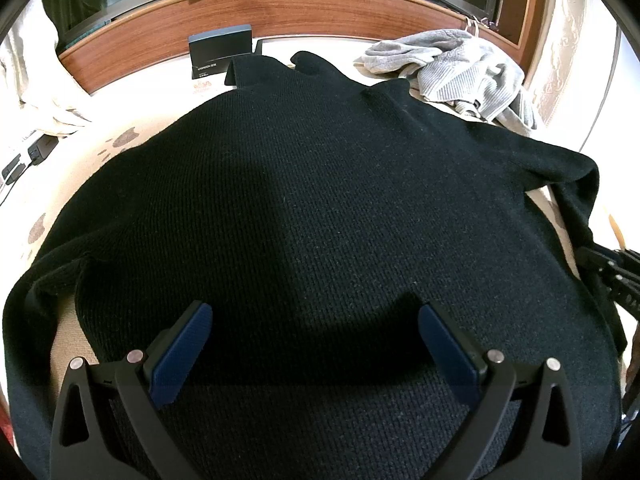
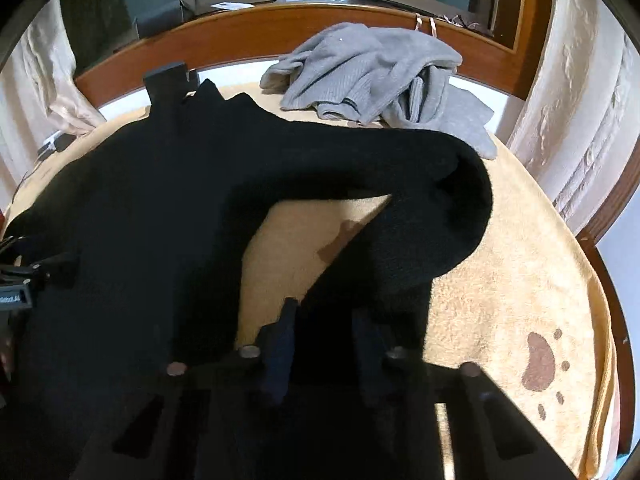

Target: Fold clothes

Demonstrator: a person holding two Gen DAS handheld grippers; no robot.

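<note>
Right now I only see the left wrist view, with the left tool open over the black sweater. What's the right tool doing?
Observer: The right tool is closed on the black sleeve.
Operator: Is that sleeve lying straight?
Observer: No, it bends back in a loop, with bare beige mat showing inside the bend.
Operator: Anything on the mat to its right?
Observer: Just a brown paw print in the mat's pattern.

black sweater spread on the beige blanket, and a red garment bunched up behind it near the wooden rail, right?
Not red: the bunched garment behind the black sweater is grey, as both wrist views show. The rest holds: sweater on the beige blanket, wooden rail behind.
</note>
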